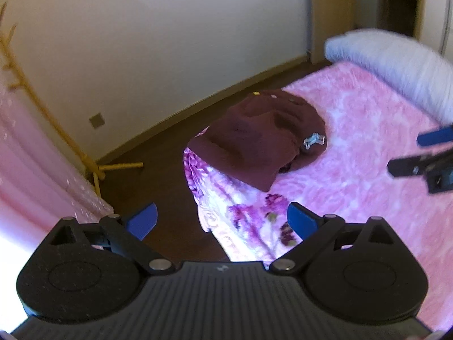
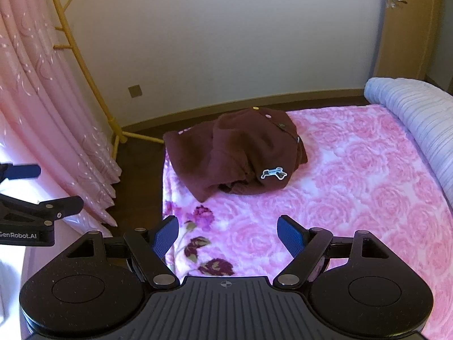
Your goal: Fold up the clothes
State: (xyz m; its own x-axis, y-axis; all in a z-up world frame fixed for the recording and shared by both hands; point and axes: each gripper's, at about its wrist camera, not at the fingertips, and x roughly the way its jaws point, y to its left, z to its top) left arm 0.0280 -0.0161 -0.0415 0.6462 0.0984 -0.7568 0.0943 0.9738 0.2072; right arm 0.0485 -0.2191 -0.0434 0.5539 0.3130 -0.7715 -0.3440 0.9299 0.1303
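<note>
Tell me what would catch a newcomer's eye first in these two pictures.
A crumpled dark maroon fleece garment with a small blue dog patch lies heaped at the far left corner of the pink rose-patterned bed blanket. Both tongs, left and right, hang open and empty short of it. A yellow wooden coat rack leans beside pink curtains.

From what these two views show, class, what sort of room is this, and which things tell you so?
Most likely a bedroom. A bed covered by a pink rose-patterned blanket fills the view, pink curtains hang at the left, and a wooden coat rack stands by the wall.
</note>
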